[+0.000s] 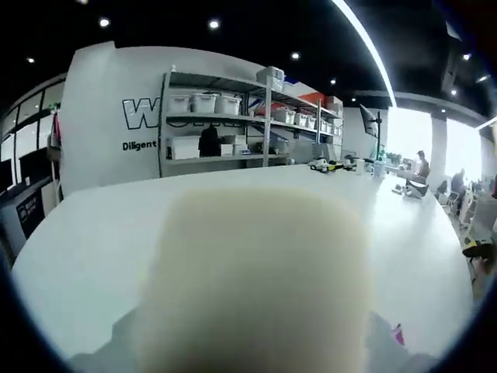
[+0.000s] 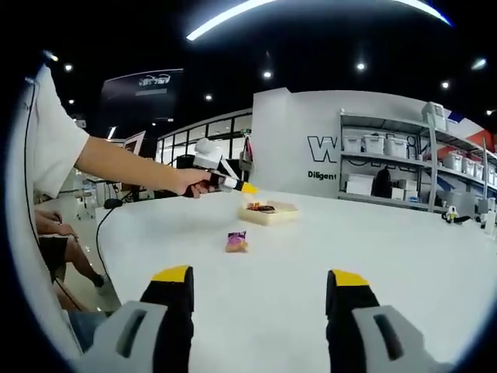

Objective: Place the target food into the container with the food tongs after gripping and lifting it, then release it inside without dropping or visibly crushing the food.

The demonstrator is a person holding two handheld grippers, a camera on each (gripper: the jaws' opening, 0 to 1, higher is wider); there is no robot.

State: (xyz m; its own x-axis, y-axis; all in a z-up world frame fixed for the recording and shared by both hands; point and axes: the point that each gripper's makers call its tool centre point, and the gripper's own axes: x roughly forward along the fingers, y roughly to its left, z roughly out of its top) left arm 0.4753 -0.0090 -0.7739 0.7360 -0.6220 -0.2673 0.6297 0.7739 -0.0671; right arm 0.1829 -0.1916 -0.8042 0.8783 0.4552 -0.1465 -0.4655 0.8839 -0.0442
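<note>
A small purple-and-orange food piece (image 2: pixel 236 242) lies on the white table (image 2: pixel 404 256). Behind it stands a cream container (image 2: pixel 268 211) with dark and orange food inside. A person's hand brings my left gripper (image 2: pixel 247 188) in from the left, its yellow tip meeting the container's left rim. In the left gripper view the container (image 1: pixel 256 280) is a blurred cream block right in front of the camera and hides the jaws. My right gripper (image 2: pixel 261 280) hovers low over the table, short of the food piece. Its jaws stand wide apart with nothing between them.
A person in a white sleeve (image 2: pixel 54 140) is at the table's left edge, where a black cable (image 2: pixel 101 225) runs. Metal shelves (image 1: pixel 233 124) with white bins stand against the far wall. People sit at the far right (image 1: pixel 423 167). A small pink scrap (image 1: pixel 397 334) lies close by.
</note>
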